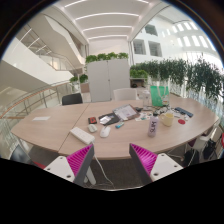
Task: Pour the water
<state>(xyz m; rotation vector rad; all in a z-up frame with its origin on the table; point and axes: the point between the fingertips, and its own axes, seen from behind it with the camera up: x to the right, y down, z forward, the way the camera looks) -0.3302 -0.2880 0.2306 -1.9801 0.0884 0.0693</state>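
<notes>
Our hand-held gripper (112, 163) hangs wide open and holds nothing, its pink pads (78, 160) spread well apart. We keep it level and high, short of the bench (60, 128) and aimed across it.

What we need for pouring is hard to pick out: a small bottle (153, 124) stands among clutter near the middle of the bench, well beyond the fingers, and a green container (160, 96) stands farther back. We cannot tell which one holds water.

We judge the risk to lie in the approach, where the papers (82, 134) and small items crowding the bottle could be knocked by spread fingers.
</notes>
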